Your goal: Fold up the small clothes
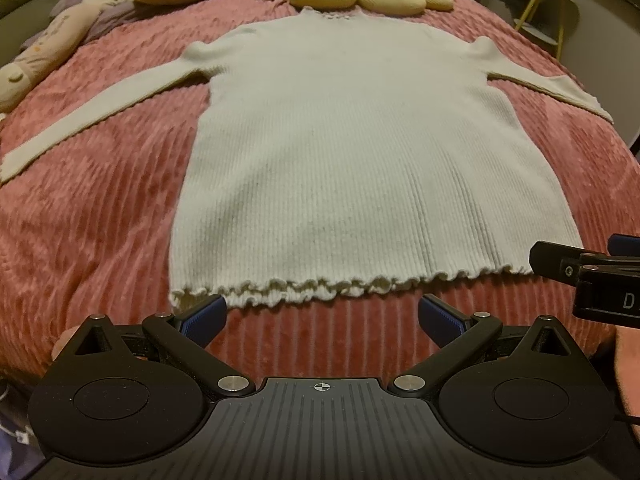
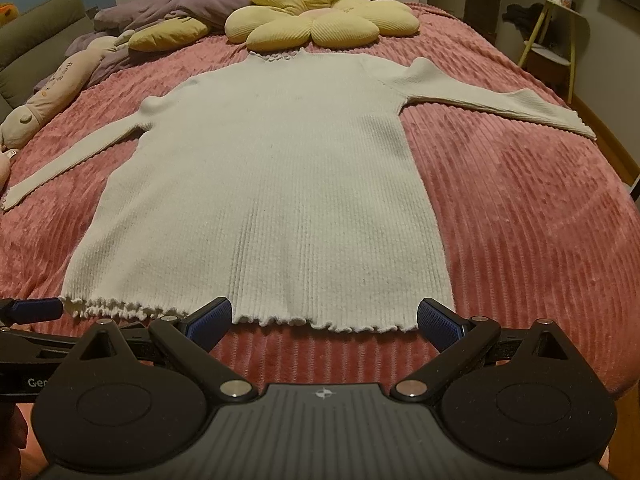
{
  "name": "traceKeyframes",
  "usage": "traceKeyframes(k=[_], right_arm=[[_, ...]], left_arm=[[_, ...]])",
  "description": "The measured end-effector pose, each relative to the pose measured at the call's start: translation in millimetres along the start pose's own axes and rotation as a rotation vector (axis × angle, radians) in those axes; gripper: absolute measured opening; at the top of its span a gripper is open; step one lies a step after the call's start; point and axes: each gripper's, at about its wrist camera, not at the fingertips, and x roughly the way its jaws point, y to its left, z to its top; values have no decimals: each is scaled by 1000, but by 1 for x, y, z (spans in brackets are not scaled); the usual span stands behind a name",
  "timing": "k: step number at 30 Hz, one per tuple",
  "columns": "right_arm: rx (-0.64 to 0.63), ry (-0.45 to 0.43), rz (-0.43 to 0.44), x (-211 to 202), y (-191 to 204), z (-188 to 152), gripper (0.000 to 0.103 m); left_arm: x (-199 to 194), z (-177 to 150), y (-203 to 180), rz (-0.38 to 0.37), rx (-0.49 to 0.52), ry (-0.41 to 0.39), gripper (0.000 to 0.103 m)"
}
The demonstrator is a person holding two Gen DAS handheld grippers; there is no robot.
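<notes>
A cream ribbed sweater [image 1: 352, 152] lies flat on a pink ribbed bedspread [image 1: 100, 220], both sleeves spread out to the sides and its frilled hem nearest the cameras. The left gripper [image 1: 322, 318] hangs just short of the hem's left part, its fingers spread wide and holding nothing. The right gripper [image 2: 324, 320] sits at the hem's right part, likewise spread wide and empty. A yellow flower cushion [image 2: 316, 20] rests beyond the collar.
</notes>
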Motion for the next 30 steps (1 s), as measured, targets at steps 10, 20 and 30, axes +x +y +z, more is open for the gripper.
traceKeyframes(k=[10, 20, 30], right_arm=[[1, -4, 4, 0, 0, 0, 99], [2, -10, 4, -1, 0, 0, 99], [-4, -24, 1, -1, 0, 0, 99]], left_arm=[[0, 0, 2, -9, -11, -1, 103], [0, 0, 3, -9, -15, -2, 103], [2, 1, 4, -10, -20, 1, 103]])
